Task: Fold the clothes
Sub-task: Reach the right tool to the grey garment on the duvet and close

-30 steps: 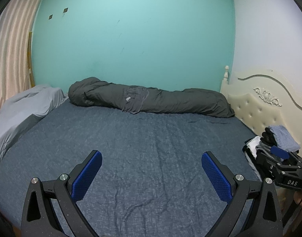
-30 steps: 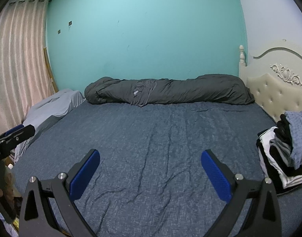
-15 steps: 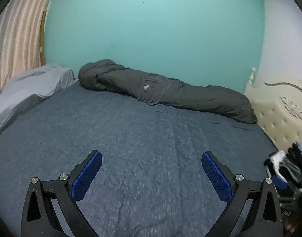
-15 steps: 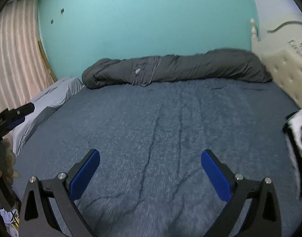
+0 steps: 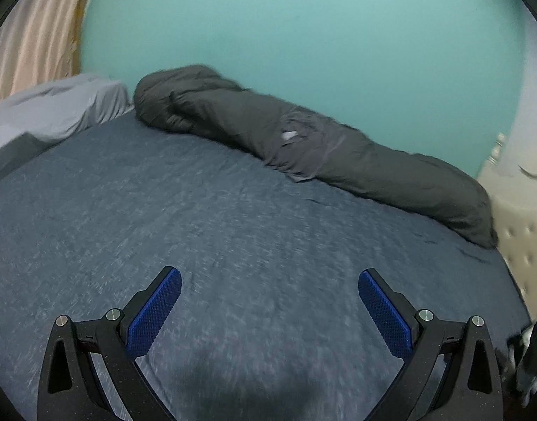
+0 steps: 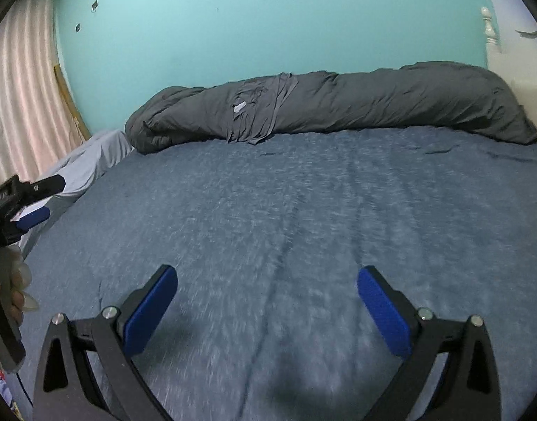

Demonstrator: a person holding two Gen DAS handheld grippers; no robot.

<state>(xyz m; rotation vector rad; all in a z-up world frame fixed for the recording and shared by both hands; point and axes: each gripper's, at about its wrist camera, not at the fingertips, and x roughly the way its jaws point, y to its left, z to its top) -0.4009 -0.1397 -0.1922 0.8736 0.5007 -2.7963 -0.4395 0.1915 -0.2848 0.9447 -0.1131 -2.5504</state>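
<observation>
Left gripper [image 5: 269, 310]: black frame with blue textured pads, fingers [image 5: 154, 310] spread wide apart with nothing between them, poised over the near part of the bed. It also shows at the left edge of the right wrist view [image 6: 26, 198], seen side-on.
Right gripper [image 6: 267, 310]: same black frame and blue pads, fingers [image 6: 383, 312] spread wide and holding nothing, above the near middle of the bed.
Hand [image 6: 14, 293]: at the left edge of the right wrist view, wrapped around the handle of the left gripper.
Bed: a wide mattress under a mottled dark blue sheet [image 5: 205, 231], lightly creased, bare of clothing across its middle in both views.
Clothes: a blurred black-and-white bundle of clothes [image 5: 514, 349] shows only at the bottom right edge of the left wrist view, past the edge of the sheet; too smeared to tell its pieces apart.
Duvet: a long dark grey rolled duvet [image 6: 338, 105] lies along the far side of the bed against the wall, with a small pale tag on its middle.
Light grey bedding [image 5: 54, 112]: bunched at the far left corner of the bed, touching the end of the duvet.
Wall: plain turquoise wall [image 6: 268, 21] behind the duvet.
Curtain: pale pink pleated curtain [image 6: 19, 98] at the left.
Headboard: cream tufted headboard [image 5: 521, 231] at the right end of the bed.
</observation>
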